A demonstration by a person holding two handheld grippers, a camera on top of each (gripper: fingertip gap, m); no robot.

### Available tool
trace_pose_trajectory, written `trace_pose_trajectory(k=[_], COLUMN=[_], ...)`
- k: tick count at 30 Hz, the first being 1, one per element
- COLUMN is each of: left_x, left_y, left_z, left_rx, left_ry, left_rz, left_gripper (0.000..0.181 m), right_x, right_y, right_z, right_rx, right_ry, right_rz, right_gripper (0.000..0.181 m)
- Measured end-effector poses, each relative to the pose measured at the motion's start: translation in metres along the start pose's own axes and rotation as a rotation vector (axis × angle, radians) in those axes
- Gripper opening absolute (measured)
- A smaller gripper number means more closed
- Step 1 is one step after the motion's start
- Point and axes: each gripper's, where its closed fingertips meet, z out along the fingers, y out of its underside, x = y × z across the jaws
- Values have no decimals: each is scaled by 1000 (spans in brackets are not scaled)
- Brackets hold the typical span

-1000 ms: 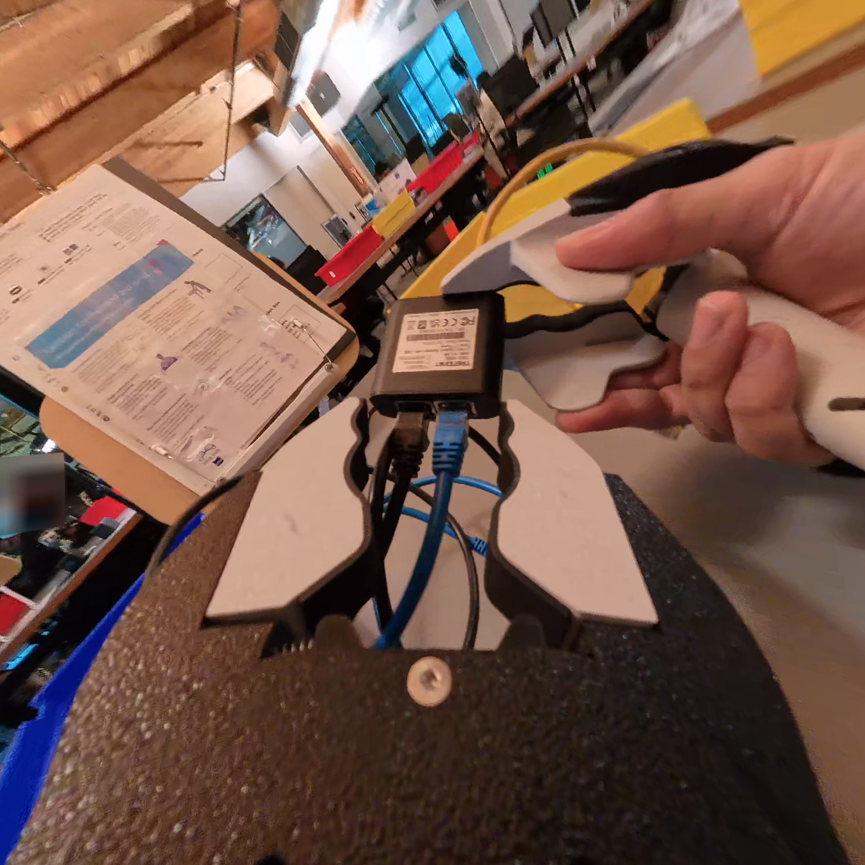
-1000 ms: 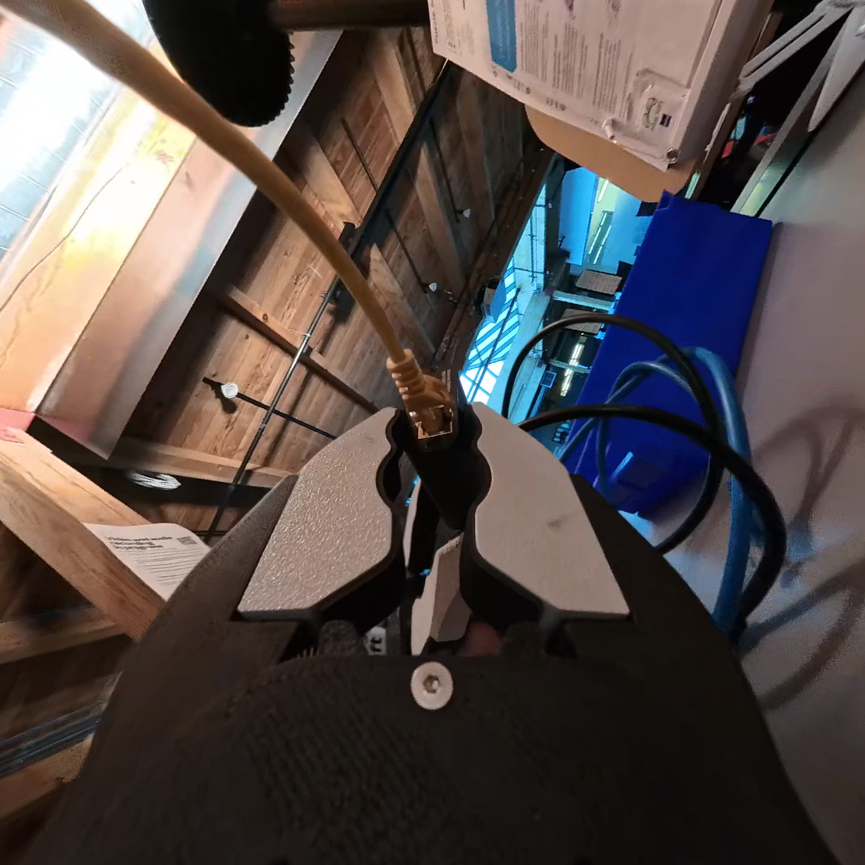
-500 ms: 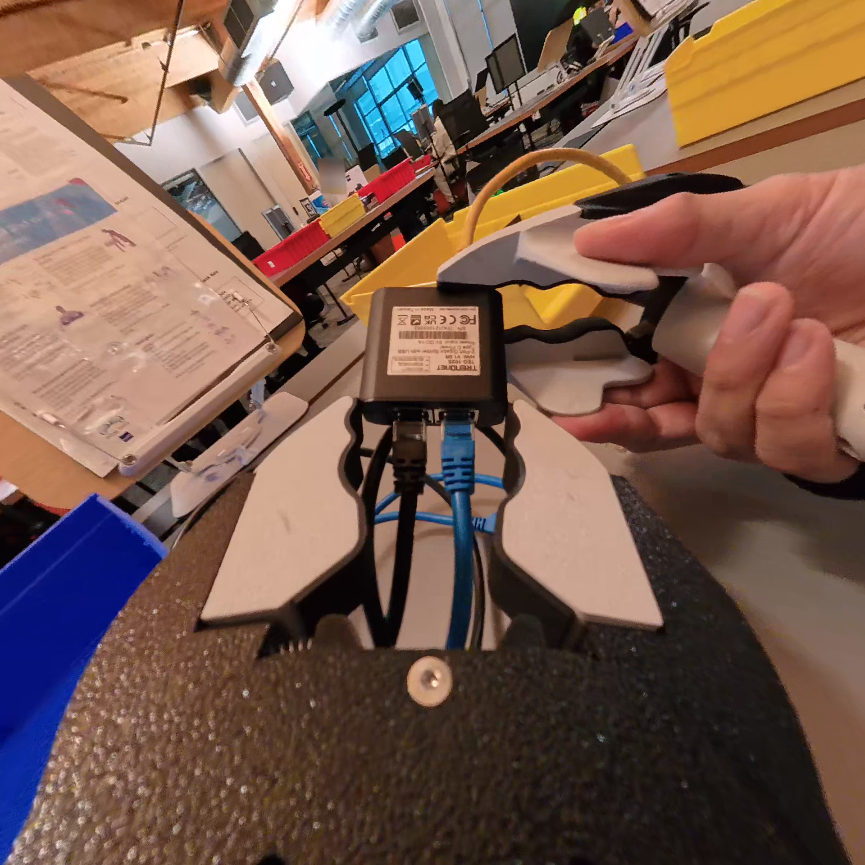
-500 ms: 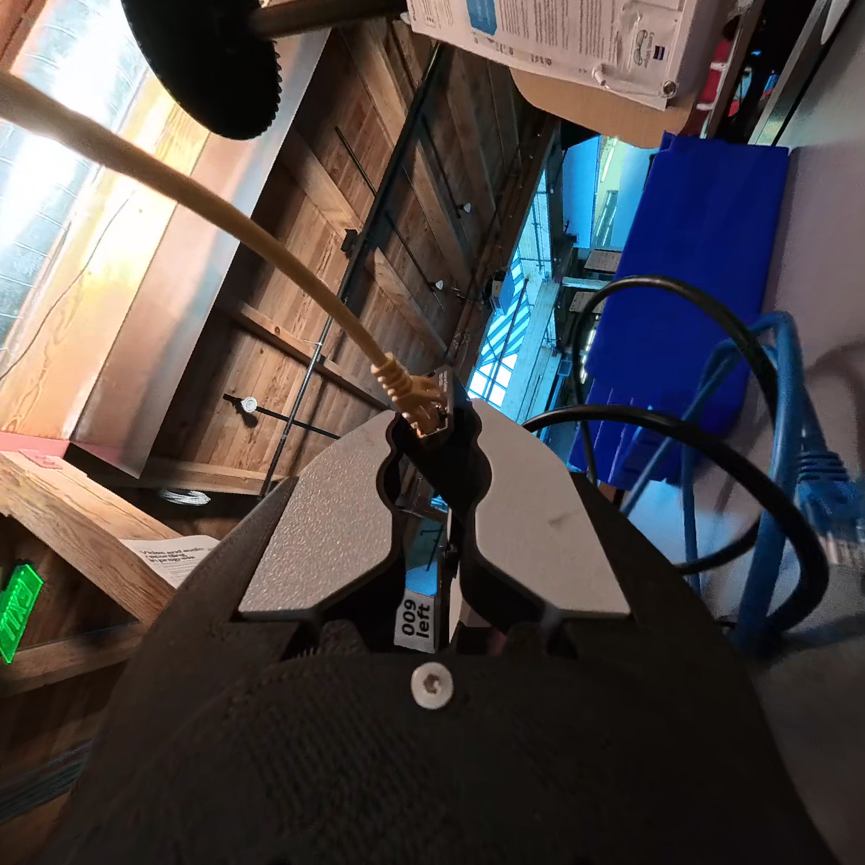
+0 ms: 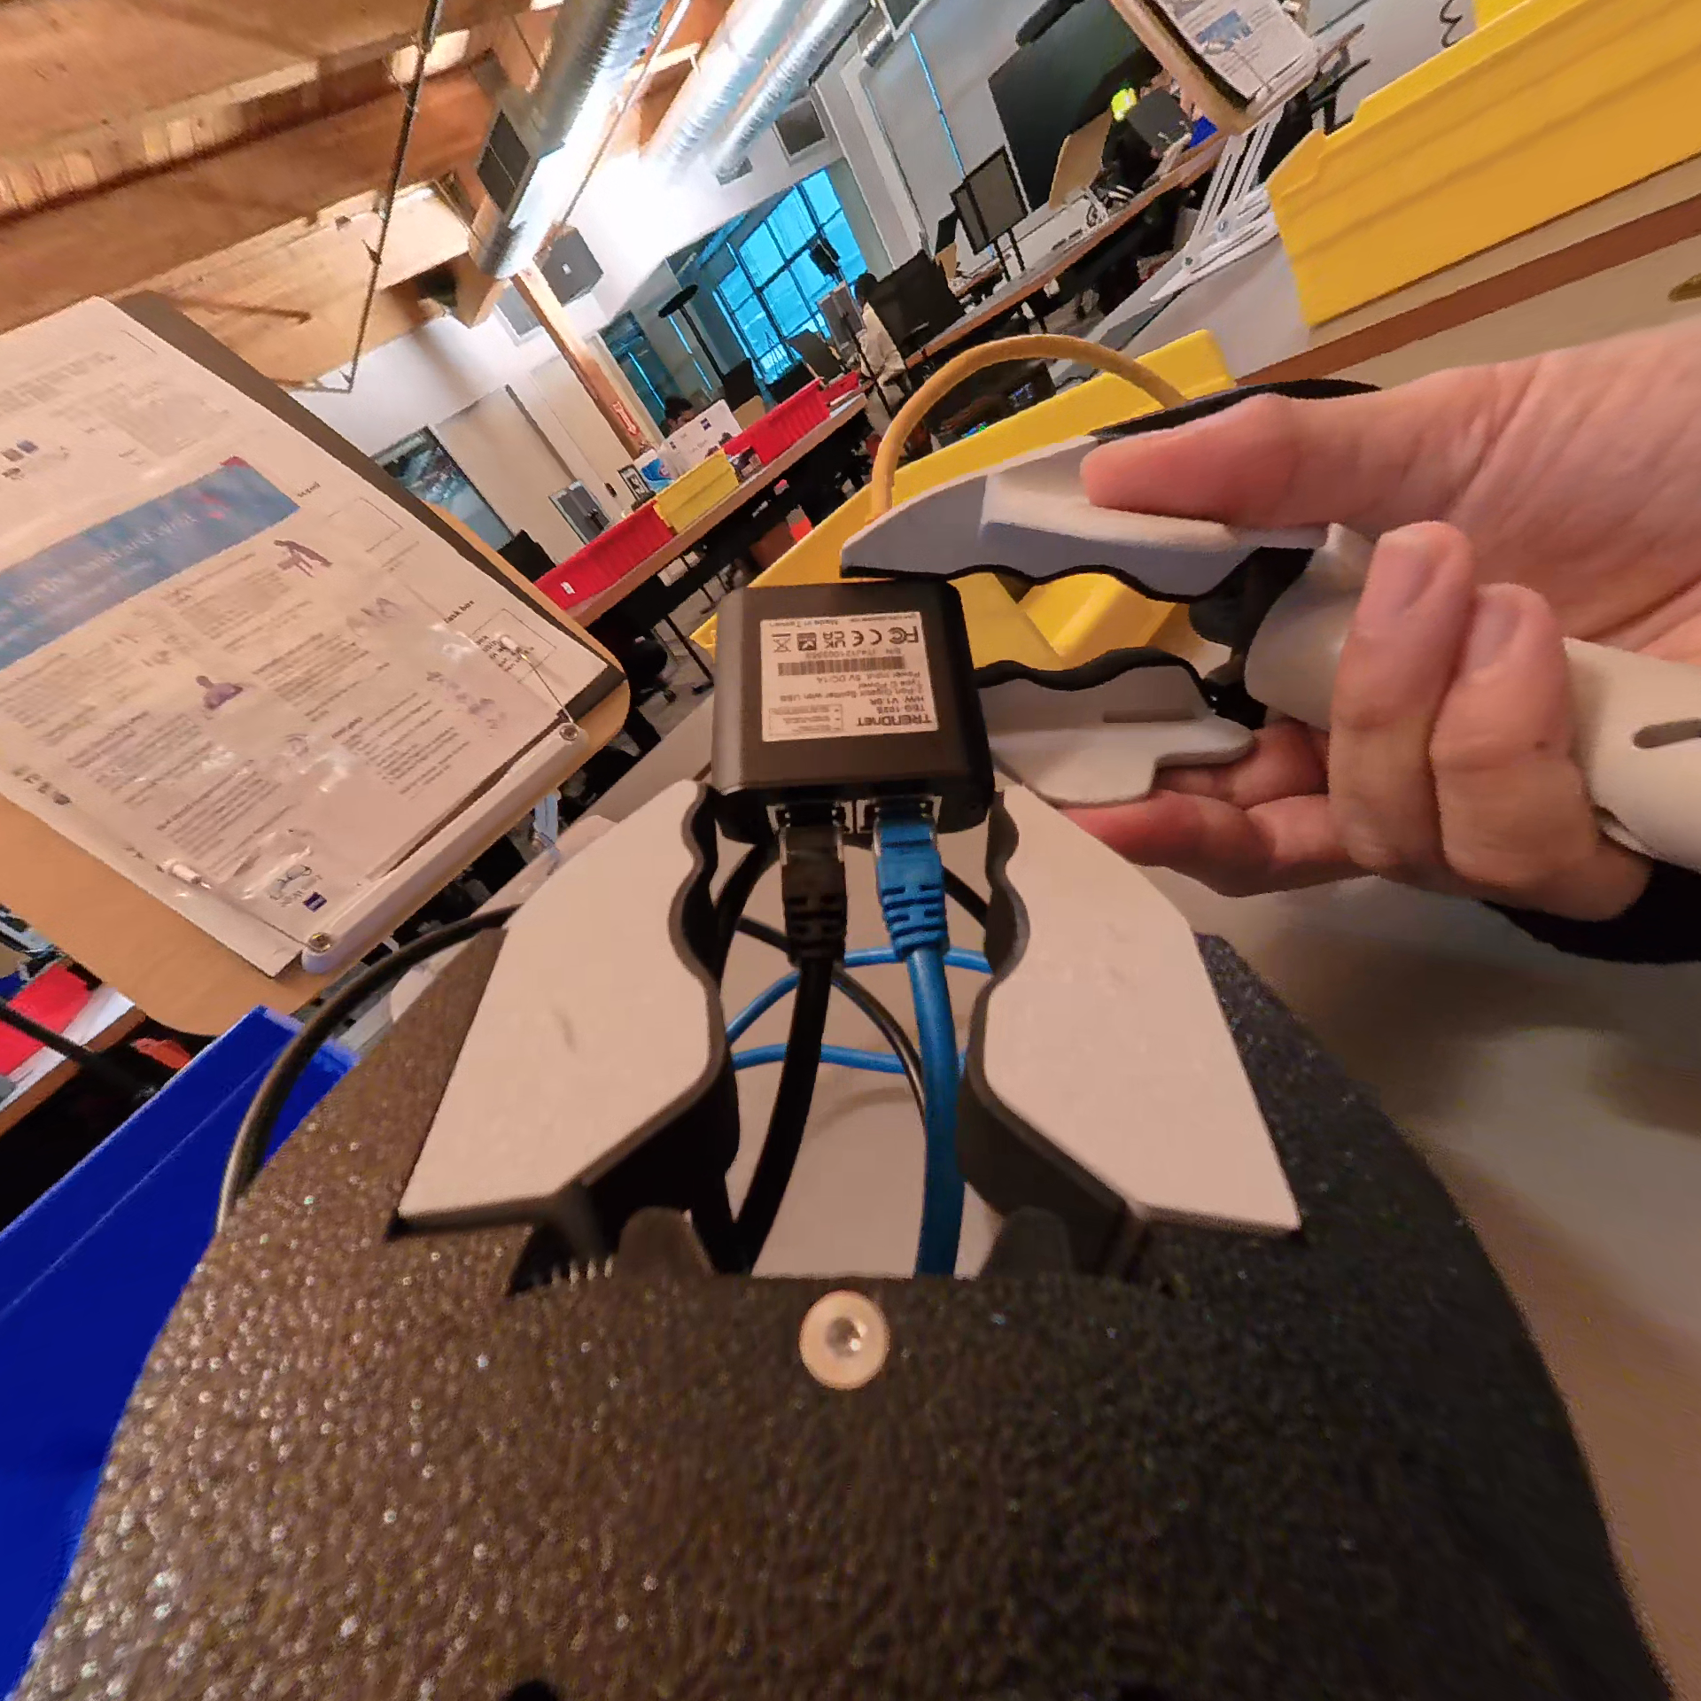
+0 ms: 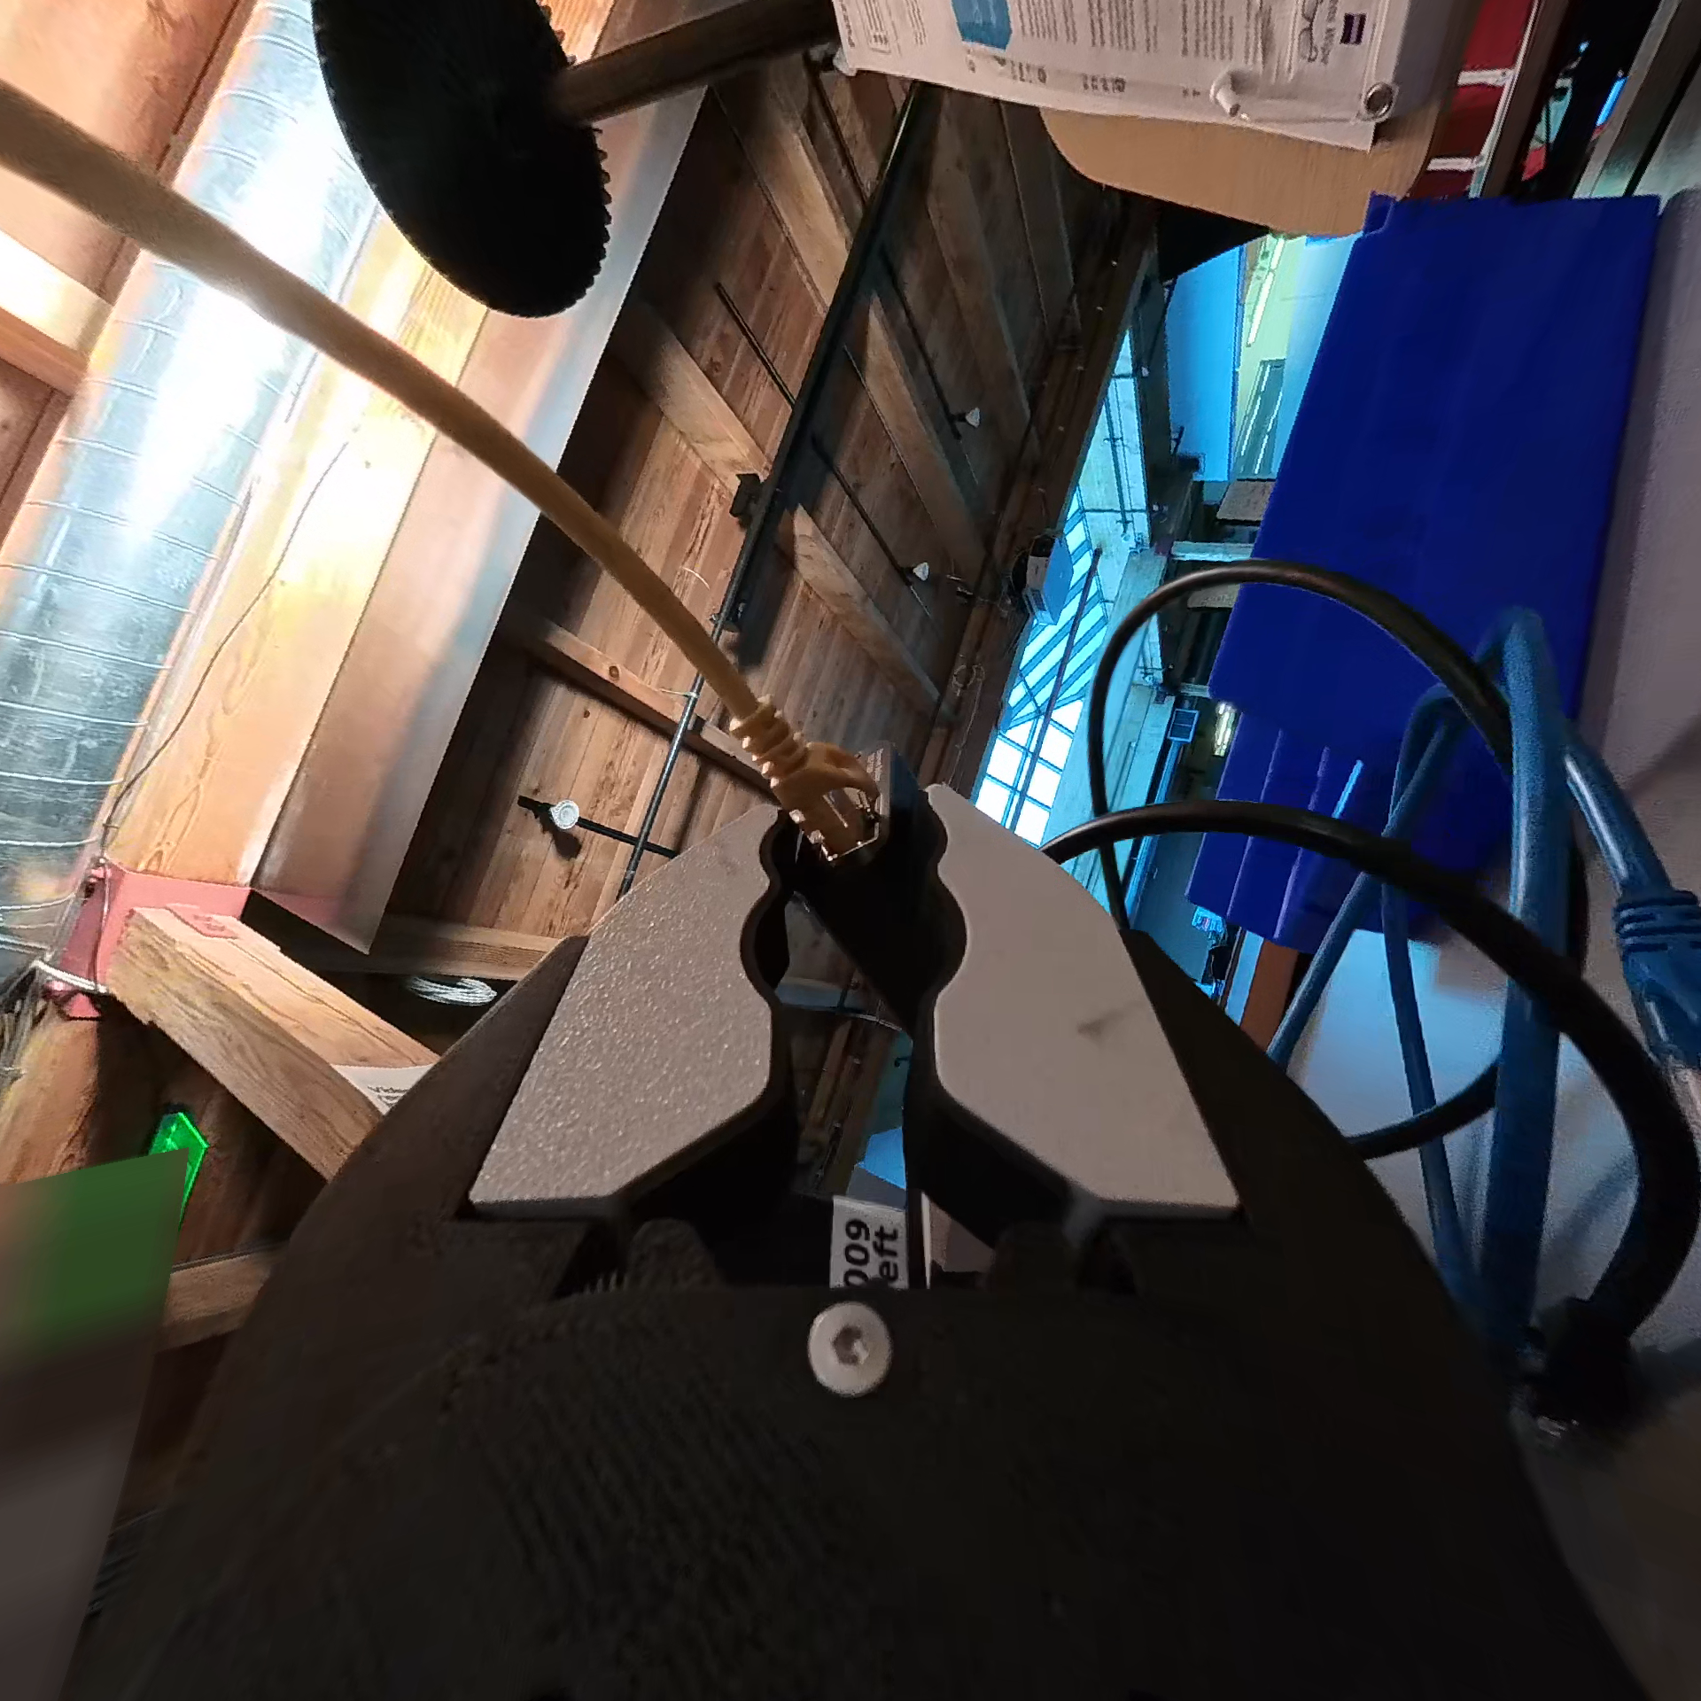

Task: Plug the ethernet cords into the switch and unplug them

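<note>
A small black switch (image 5: 847, 681) is held in the air. My left gripper (image 5: 851, 819) is shut on its near end, one finger on each side. A black cord (image 5: 810, 893) and a blue cord (image 5: 911, 902) sit in the two ports that face me. A hand (image 5: 1473, 571) holds my right gripper, whose fingers (image 5: 1058, 534) close over and under the switch's far right corner. In the right wrist view the gripper (image 6: 851, 815) pinches the switch (image 6: 897, 920) edge-on. A yellow plug (image 6: 810, 782) meets the switch's far end there, and its yellow cord (image 6: 460, 405) runs off up-left.
A stand with a printed sheet (image 5: 276, 626) is at the left, above a blue bin (image 5: 110, 1289). Yellow bins (image 5: 1473, 156) stand behind the grey table (image 5: 1473, 1058). Loops of blue cord (image 6: 1519, 920) and black cord (image 6: 1381, 828) hang over the table. Some 4 centimetres of space lies between my two pairs of fingers.
Both grippers and the switch have moved and tilted together, so the room has swung in both views. The switch has pivoted a little between my right fingers. All three cords stay where they were.
</note>
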Motion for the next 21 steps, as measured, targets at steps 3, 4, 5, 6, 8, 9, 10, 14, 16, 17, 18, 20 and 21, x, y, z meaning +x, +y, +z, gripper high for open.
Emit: trace_pose_trajectory(k=[3,4,5,6,8,9,10,14,16,17,18,20,21], left_x=[2,4,5,6,7,6,6,5,-6,-15,-24,-43,-48], left_y=[2,1,1,0,-4,-5,-5,0,3,3,5,11,14], left_z=[-2,-3,-4,-5,-7,-7,-6,-4,-7,-12,-17,-30,-36], left_rx=[18,30,42,59,87,88,86,23,-33,-47,-66,-121,-145], left_ry=[6,17,25,37,40,30,19,29,62,61,69,70,88], left_rz=[-49,-73,-89,-106,-97,-74,-60,-79,-159,-204,-251,-320,-339], left_gripper=[55,55,56,57,56,56,56,56,56,56,56,56,56], right_x=[2,3,3,5,2,1,0,3,4,2,0,-9,-13], right_y=[2,3,4,7,9,10,10,11,19,29,42,73,88], right_z=[-1,-3,-4,-5,-5,-5,-6,-4,-2,-1,-2,-16,-28], right_rx=[3,12,12,-2,-5,-6,-4,-46,-169,-280,-419,-715,-872], right_ry=[10,8,15,26,17,10,8,10,-12,-19,-18,-58,-70], right_rz=[-6,-3,-21,-50,-45,-34,-33,-29,-23,-45,-101,-241,-282], right_gripper=[24,24,24,22,23,23,23,25,38,47,50,43,40])
